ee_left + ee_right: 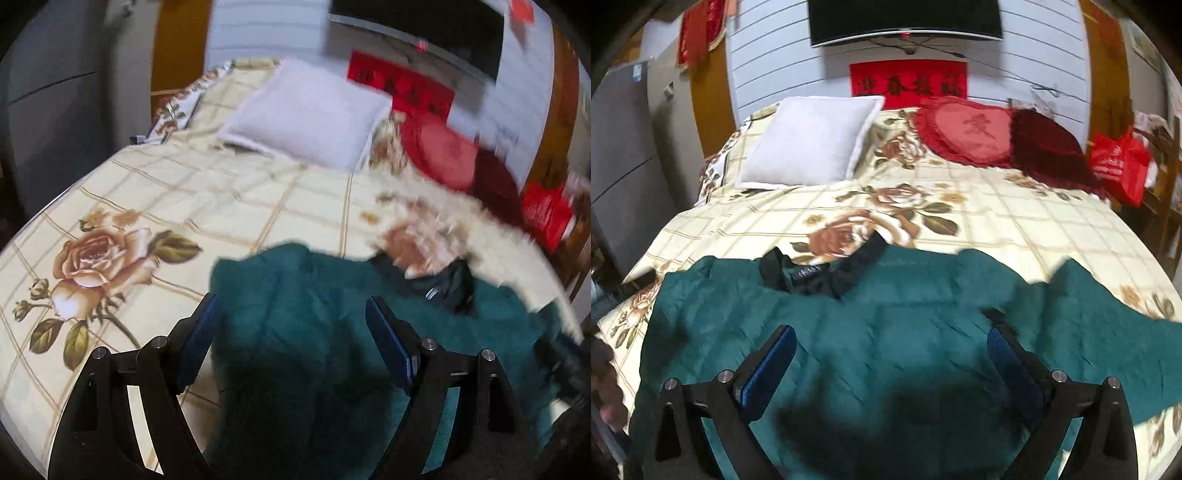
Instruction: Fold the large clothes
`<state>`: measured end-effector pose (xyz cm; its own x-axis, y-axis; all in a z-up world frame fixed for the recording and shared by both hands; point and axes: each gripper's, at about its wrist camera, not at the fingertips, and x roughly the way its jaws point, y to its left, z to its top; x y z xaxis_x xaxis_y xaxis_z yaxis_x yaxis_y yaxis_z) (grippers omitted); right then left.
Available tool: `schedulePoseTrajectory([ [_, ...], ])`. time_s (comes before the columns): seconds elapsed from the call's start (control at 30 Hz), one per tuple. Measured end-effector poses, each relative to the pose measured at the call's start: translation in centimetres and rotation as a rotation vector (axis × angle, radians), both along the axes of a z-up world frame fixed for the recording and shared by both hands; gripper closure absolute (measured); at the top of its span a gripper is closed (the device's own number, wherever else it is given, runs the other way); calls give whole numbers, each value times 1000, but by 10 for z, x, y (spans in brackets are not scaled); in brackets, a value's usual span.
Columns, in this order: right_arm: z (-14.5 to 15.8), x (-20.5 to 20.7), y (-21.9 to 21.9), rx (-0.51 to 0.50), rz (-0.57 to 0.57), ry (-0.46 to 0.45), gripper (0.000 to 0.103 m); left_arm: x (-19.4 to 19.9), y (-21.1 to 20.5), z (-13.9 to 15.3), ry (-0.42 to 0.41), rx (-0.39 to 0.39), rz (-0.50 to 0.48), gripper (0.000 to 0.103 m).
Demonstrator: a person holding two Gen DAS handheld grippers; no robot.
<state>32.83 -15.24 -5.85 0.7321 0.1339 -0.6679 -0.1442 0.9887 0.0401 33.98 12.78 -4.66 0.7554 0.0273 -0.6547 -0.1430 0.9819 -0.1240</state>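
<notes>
Bedspread (1015, 221) bare beyond green garment (886, 332) edge.

dark teal quilted jacket (886, 332) lies spread flat across the floral bedspread (997, 221), black collar (827, 273) toward the pillows.

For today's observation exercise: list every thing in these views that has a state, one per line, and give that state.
Left tongs: open, holding nothing, above the garment.
Right tongs: open, holding nothing, above the garment.
Green quilted jacket: spread on the bed, not folded, dark collar showing.
Floral bedspread: laid over the bed, under the jacket.
White pillow: lying at the bed's head.
Wall television: screen dark.
</notes>
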Motion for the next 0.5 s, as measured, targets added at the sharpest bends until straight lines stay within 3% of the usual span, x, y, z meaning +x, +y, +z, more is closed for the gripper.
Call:
schedulePoseTrajectory([
  [0.1, -24, 22, 16, -44, 25, 68, 1, 25, 1, -39, 143, 89, 25, 22],
  [0.17, -49, 38, 20, -89, 12, 143, 0, 26, 11, -49, 168, 41, 44, 20],
  [0.27, -64, 47, 4, 3, 10, 193, 0, 25, 21, -59, 201, -19, 50, 15],
  [0.33, -65, 49, -1, 17, 17, 202, 0, 28, 31, -65, 214, -113, 41, 14],
  [0.5, -66, 48, 2, 10, 17, 196, 0, 23, 23, -63, 218, -98, 44, 13],
])
